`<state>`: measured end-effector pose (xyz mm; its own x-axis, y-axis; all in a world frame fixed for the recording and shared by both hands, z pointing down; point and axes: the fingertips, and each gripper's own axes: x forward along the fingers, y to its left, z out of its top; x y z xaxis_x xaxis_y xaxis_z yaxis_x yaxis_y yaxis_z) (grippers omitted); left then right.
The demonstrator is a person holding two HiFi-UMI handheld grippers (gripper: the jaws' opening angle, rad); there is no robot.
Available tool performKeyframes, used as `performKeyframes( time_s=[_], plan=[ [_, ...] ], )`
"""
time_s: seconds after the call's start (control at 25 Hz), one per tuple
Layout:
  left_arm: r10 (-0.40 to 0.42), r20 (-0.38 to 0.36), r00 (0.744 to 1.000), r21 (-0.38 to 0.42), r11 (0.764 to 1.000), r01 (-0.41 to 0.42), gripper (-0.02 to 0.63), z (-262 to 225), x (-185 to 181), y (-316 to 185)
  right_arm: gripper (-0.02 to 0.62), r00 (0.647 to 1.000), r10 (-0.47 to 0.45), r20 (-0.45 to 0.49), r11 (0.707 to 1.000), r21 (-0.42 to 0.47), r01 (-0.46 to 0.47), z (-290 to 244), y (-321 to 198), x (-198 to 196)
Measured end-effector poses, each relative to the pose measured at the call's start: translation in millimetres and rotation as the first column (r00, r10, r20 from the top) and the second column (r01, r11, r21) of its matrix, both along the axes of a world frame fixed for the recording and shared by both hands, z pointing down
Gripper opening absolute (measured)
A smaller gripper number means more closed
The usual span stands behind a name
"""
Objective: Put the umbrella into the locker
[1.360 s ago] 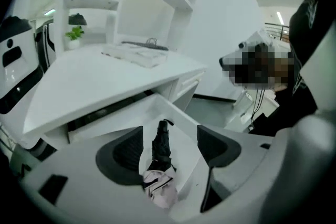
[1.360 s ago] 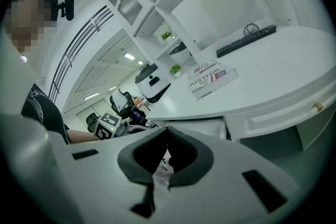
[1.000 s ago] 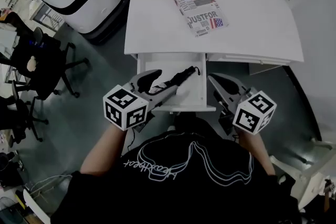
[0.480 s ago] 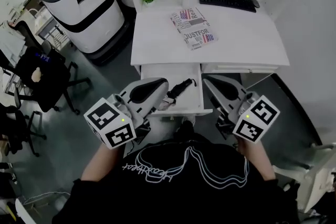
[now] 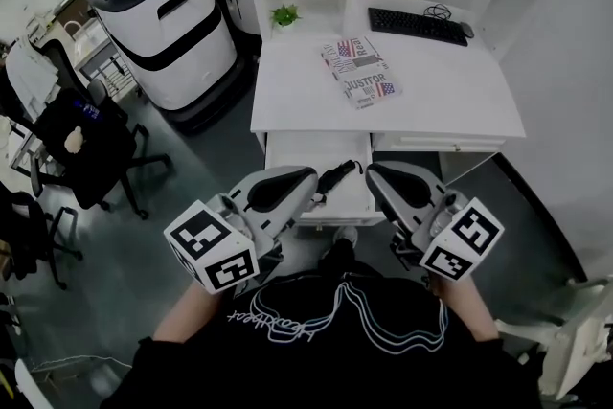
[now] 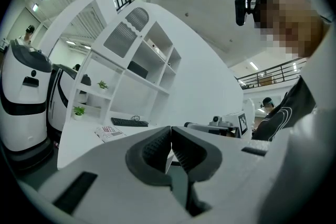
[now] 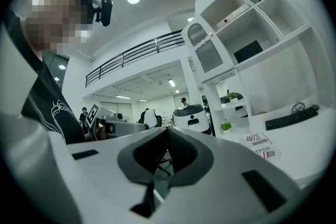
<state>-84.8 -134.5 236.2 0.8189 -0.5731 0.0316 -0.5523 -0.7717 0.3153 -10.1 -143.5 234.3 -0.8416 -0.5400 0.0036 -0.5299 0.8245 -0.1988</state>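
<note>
With the umbrella (image 5: 335, 179) lying in the open drawer (image 5: 287, 153) under the counter (image 5: 460, 81), the left claw (image 5: 308, 175) and right claw (image 5: 375, 171) hover clenched and empty near its front, probably ready to push it shut.

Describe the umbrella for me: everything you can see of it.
The umbrella is black and folded into a short, slim bundle, apparently fabric. A thin loop cord shows at its far end. It lies flat and slantwise on the floor of the open white drawer under the desk. In the head view its near end is hidden behind the left gripper. Nothing grips it.
</note>
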Motion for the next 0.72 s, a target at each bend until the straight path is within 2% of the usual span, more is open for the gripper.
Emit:
performKeyframes(
  time_s=[0.2,0.44,0.72],
  plan=[
    [-0.003,0.005,1.000,-0.005,1.000,0.003,0.006,0.3,-3.7,4.6,0.003,1.000,-0.017,0.008,1.000,-0.009,0.017,2.7,5.6,-9.1],
    [-0.010,-0.023,1.000,-0.050,0.999,0.009,0.006,6.7,-5.3,3.7,0.003,0.999,-0.016,0.033,0.999,-0.052,0.018,10.6,4.6,-9.6],
    [-0.020,-0.017,1.000,-0.093,0.995,0.019,0.006,22.3,-6.6,-5.4,0.003,1.000,0.001,0.004,0.996,-0.087,-0.001,29.3,-3.9,-6.9]
  ],
)
